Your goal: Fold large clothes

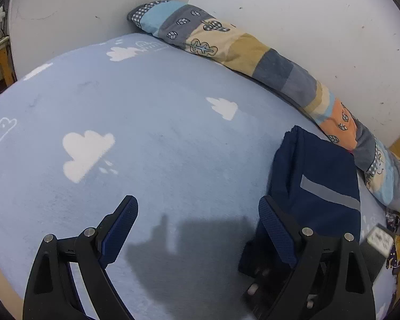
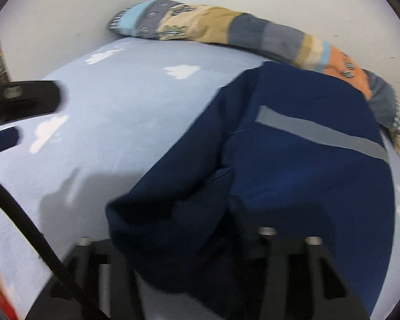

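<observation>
Navy garment [image 1: 317, 176], with 1 grey stripe, lies folded on the bed [image 1: 152, 133] at right of frame: soft, limp, light by judgement; best gripped at a doubled edge. Left gripper [image 1: 197, 226] jaws wide open, empty. Right gripper [image 2: 197, 250] jaws hidden under cloth: cannot tell.

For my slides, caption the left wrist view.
Open left gripper hovers over cloud-print sheet beside folded navy garment.

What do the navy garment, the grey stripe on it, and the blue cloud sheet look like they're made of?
Navy garment: looks like a matte woven cotton or work-wear cloth; it folds in soft, thick creases with no shine.
Grey stripe: flat sewn-on band, possibly reflective tape; smoother and paler than the cloth.
Cloud sheet: seems a soft, slightly fuzzy fleece or brushed fabric; its surface shows faint nap marks.
</observation>
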